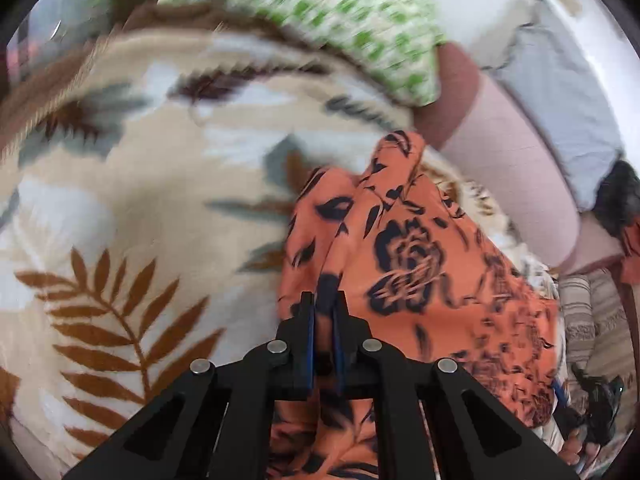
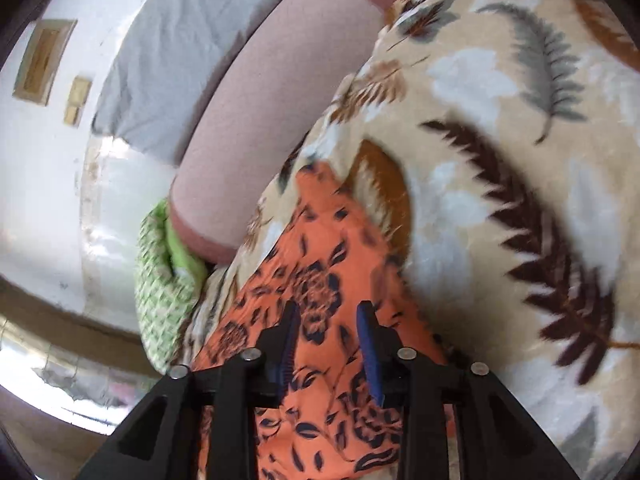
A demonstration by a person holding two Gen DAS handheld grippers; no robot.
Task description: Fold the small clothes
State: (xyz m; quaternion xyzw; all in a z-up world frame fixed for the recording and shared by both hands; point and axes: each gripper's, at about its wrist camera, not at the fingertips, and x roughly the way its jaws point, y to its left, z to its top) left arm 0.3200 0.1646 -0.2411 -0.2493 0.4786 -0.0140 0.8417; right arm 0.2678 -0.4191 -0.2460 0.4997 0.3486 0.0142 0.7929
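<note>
Orange garment with dark navy rose and leaf print, lying rumpled on a cream blanket patterned with brown and grey fern fronds; no containers visible in either view. Left gripper: jaws drawn nearly together, a fold of the orange garment pinched between the blue pads, cloth rising in a ridge just ahead. Right gripper: jaws parted, blue pads standing apart over the same garment, no cloth clamped between them; contact with the fabric below cannot be told. Green-and-white checked cloth heaped beside the blanket, touching a dusty-pink bolster. Grey pillow beyond the bolster, against a white wall. Both views blurred at the edges.
</note>
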